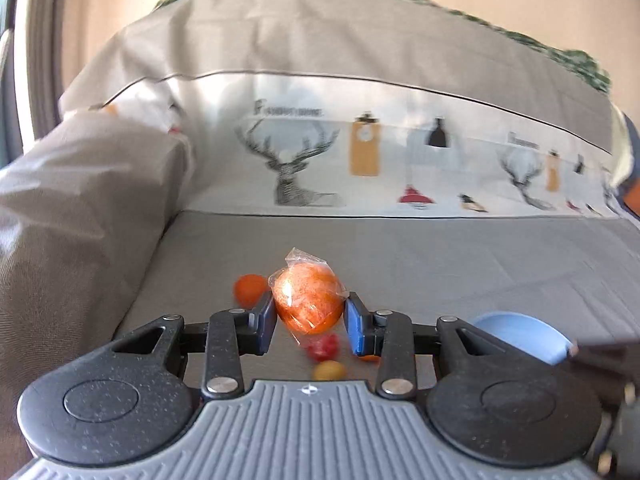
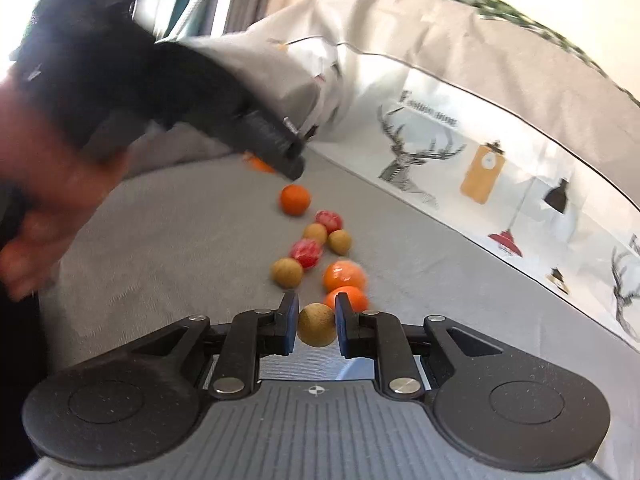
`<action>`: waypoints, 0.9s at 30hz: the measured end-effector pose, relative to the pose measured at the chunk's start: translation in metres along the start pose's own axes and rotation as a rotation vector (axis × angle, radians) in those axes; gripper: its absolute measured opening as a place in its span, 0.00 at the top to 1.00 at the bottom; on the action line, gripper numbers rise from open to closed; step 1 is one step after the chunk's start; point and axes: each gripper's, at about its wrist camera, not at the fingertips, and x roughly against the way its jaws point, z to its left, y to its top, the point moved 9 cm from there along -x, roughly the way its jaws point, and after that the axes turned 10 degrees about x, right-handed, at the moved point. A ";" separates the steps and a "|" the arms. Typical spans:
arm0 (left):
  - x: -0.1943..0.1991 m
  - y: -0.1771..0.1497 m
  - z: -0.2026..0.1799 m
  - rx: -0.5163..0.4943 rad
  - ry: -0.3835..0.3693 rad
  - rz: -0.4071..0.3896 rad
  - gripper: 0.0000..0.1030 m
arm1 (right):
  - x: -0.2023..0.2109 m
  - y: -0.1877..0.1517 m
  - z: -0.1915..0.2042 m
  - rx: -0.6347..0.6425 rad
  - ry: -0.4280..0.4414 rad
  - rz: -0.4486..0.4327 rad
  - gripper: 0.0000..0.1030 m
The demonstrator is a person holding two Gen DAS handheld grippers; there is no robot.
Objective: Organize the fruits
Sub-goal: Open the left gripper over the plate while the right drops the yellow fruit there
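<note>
My left gripper [image 1: 310, 318] is shut on a plastic-wrapped orange [image 1: 308, 300] and holds it above the grey sofa seat. Below it lie a small orange [image 1: 250, 289], a red fruit [image 1: 322, 347] and a yellow-brown fruit [image 1: 329, 370]. My right gripper [image 2: 317, 322] is shut on a tan round fruit [image 2: 316, 325]. Ahead of it in the right wrist view lie two oranges [image 2: 344, 276], two red fruits [image 2: 306, 253], several tan fruits [image 2: 287, 273] and a farther orange [image 2: 295, 199]. The left gripper's body [image 2: 224, 120] shows at upper left.
A blue bowl [image 1: 520, 334] sits at the right of the left wrist view. The grey sofa seat [image 1: 440, 264] is bounded by a printed back cushion [image 1: 360, 160] and a grey armrest [image 1: 80, 208] at left. The person's hand [image 2: 44, 184] is at far left.
</note>
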 end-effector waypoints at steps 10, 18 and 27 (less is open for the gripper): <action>0.033 -0.029 -0.054 -0.046 -0.097 0.006 0.61 | 0.069 -0.013 -0.104 -0.322 -0.114 -0.020 0.80; 0.026 -0.085 -0.106 -0.172 -0.189 0.127 0.61 | 0.073 -0.075 -0.122 -0.571 -0.173 0.094 0.80; 0.017 -0.102 -0.123 -0.285 -0.211 0.132 0.61 | 0.058 -0.108 -0.115 -0.529 -0.225 0.188 0.80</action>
